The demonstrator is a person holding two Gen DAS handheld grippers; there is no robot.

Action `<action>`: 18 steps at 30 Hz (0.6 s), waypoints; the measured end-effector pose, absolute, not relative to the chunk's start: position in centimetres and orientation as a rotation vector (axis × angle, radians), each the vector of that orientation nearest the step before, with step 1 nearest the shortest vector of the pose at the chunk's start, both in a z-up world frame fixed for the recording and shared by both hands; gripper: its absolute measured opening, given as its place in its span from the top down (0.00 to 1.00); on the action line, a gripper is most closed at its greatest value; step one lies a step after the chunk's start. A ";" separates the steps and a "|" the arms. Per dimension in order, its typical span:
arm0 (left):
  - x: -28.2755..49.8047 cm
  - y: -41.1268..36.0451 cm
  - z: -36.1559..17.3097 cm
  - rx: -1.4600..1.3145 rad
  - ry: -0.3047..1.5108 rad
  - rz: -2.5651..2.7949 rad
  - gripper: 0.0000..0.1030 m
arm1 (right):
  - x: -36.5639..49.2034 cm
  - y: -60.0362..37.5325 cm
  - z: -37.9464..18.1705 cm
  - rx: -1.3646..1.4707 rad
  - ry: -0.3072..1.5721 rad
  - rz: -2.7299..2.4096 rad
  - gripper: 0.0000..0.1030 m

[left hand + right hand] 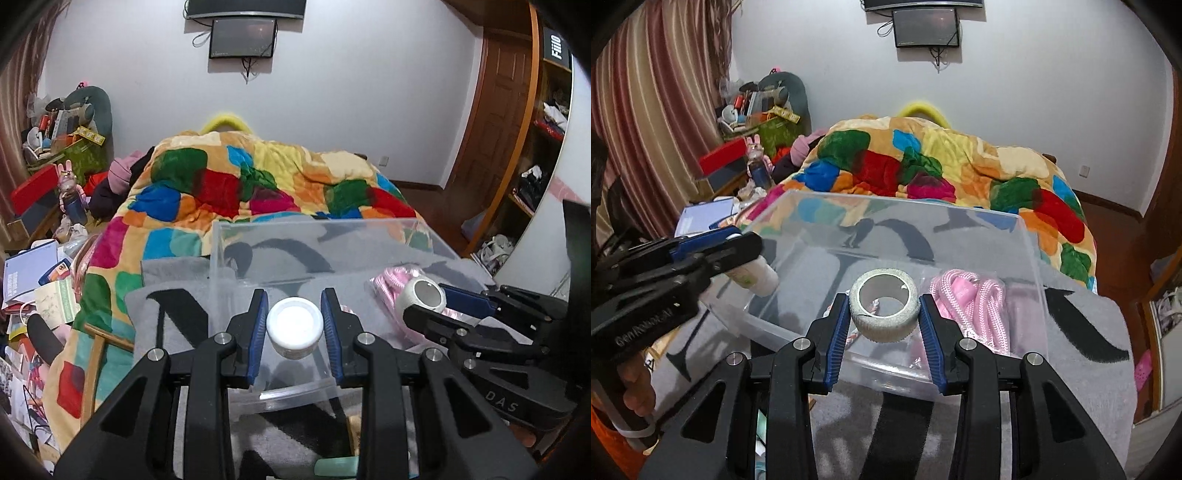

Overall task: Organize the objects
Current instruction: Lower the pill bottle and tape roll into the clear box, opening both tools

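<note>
1. The left gripper [294,325] has its blue pads [258,325] clamped on a small white jar [294,328], one pad on each side. You're looking at its lid end-on, so it's lying sideways in the grip.
2. From the right wrist view you can see that same jar [757,275] sticking out past the left gripper [738,243], right at the left wall of the clear plastic bin [1030,258]. It looks to be over the rim, though I can't tell if it's touching the plastic.
3. The right gripper [884,314] is squeezing a roll of white tape [884,310] between its pads, hole facing up toward the camera. It's held over the near part of the bin.
4. The left wrist view shows the tape roll [423,297] off to the right, pinched at the tip of the right gripper [428,302].
5. Inside the bin, on the right side, there's a bundle of pink rope [975,306] in a clear bag, just beside the tape roll.
6. The bin sits on a grey blanket with black shapes [1082,362], spread across the foot of the bed.
7. Behind that is a bright patchwork quilt [258,181], all bunched up on the bed.
8. A dark screen [243,38] hangs on the white wall at the back.
</note>
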State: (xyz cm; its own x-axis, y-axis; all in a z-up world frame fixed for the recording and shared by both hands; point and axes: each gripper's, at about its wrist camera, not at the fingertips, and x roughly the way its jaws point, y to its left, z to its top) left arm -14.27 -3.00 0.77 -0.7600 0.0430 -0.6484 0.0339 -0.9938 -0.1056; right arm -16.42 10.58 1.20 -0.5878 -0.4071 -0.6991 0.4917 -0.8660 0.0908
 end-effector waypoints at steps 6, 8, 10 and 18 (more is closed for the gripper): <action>-13.6 -2.7 0.9 -1.104 -0.181 2.891 0.68 | -17.0 10.7 1.1 1.056 0.131 -2.409 0.57; -12.9 -2.5 1.6 -1.079 -0.164 2.898 0.61 | -16.6 11.1 1.4 1.048 0.116 -2.411 0.46; -12.2 -2.3 2.2 -1.053 -0.139 2.909 0.47 | -16.1 11.4 1.8 1.028 0.114 -2.421 0.45; -8.1 -1.8 4.0 -0.979 -0.071 2.922 0.20 | -12.0 13.7 3.9 0.933 0.099 -2.425 0.34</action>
State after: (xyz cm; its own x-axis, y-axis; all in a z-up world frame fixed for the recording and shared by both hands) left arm -8.07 -1.78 3.95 -0.7967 0.0707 -0.6002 -0.0416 -0.9972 -0.0623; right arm -12.01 13.68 3.89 -0.6178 -0.4555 -0.6409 0.5064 -0.8541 0.1189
